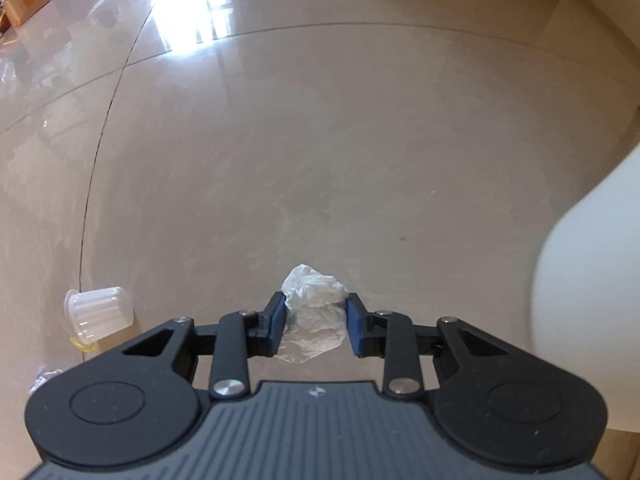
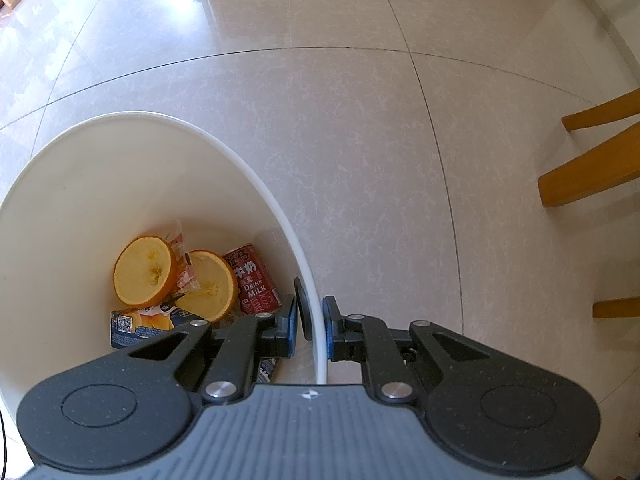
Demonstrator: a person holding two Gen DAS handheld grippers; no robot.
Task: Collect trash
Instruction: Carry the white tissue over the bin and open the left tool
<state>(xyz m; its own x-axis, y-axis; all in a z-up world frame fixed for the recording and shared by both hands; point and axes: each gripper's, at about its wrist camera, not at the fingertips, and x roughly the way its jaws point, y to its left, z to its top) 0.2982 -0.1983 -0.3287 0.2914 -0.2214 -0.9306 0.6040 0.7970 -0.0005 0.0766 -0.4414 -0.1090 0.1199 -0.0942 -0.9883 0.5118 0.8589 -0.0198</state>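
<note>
The left gripper (image 1: 315,322) has its blue fingers (image 1: 278,320) pinched in on a crumpled white tissue (image 1: 314,292), the wad bulging out above and below the pads. It looks to sit just off the tiled floor (image 1: 360,160), though from this angle I can't be sure it is fully clear. So the pickup looks made, and the carry is the step in hand.

Over on the other side, the right gripper (image 2: 310,326) points almost straight down and is clamped on the rim of the white bin (image 2: 256,184), one finger inside the wall and one outside, holding it steady. Down in the bin there are two orange halves (image 2: 146,272), a red milk can (image 2: 254,278), a wrapper and a dark carton (image 2: 140,324), so a good share of the collecting appears done.

The bin's white wall shows at the right edge of the left wrist view, near the tissue. The next move calls for lifting the tissue above the rim, swinging it across over the opening, and only then letting the fingers part. A light wad like this may cling to a pad, so a clean, wide release would help.

After that, a clear ribbed plastic cup (image 1: 100,312) lies on its side on the floor to the left, apparently the next candidate.
</note>
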